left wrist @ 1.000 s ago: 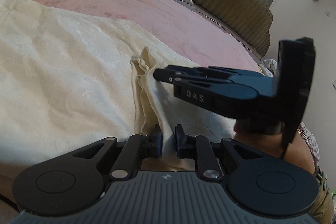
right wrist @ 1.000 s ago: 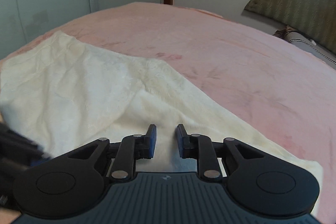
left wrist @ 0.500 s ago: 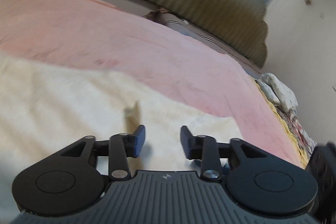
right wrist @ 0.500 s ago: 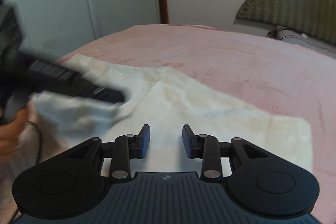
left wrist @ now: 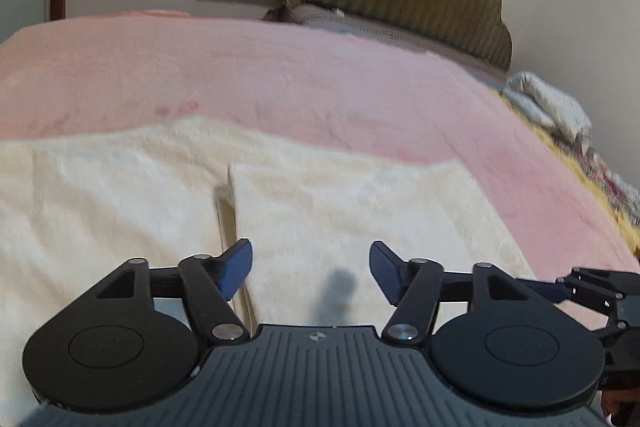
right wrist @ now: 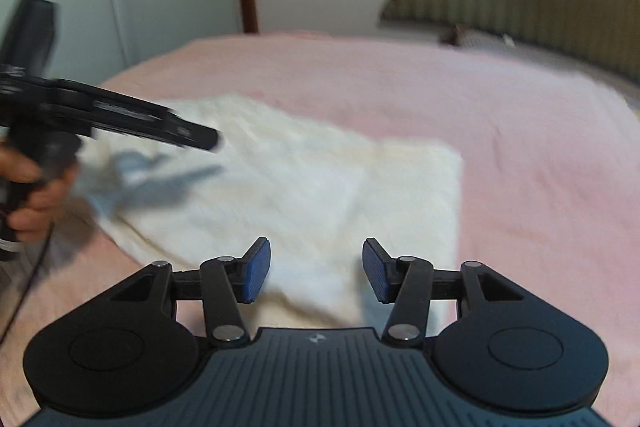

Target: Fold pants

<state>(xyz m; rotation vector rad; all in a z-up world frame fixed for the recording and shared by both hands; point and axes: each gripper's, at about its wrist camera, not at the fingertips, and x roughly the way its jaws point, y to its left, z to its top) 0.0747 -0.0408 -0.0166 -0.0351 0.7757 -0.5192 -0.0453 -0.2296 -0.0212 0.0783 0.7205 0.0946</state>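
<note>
Across the lower half of the left wrist view, the cream pants (left wrist: 168, 195) lie flat on the pink bed cover (left wrist: 280, 75). At lower left and centre of that frame a single layer spreads toward the left edge; right of centre a folded-over panel with a straight left edge and a squared upper right corner rests on top of it. The left gripper (left wrist: 311, 269) stands above this panel with its jaws wide; they have just been opening, and nothing is between them. At the lower right edge of the frame the right gripper (left wrist: 600, 291) shows only in part. In the right wrist view, the left gripper (right wrist: 212, 139) reaches in from the left edge, carried by a hand (right wrist: 28, 195), and throws a shadow on the cloth. At centre, the pants (right wrist: 328, 187) form a compact shape with one crisp corner at centre right. At lower centre, the right gripper (right wrist: 316, 269) hovers over the near edge of the cloth with its jaws parted to a middling width; they too have just been opening, with nothing between the pads. Judgement: one fold is laid and released. The single layer remaining at left indicates at least one further fold is required.
</note>
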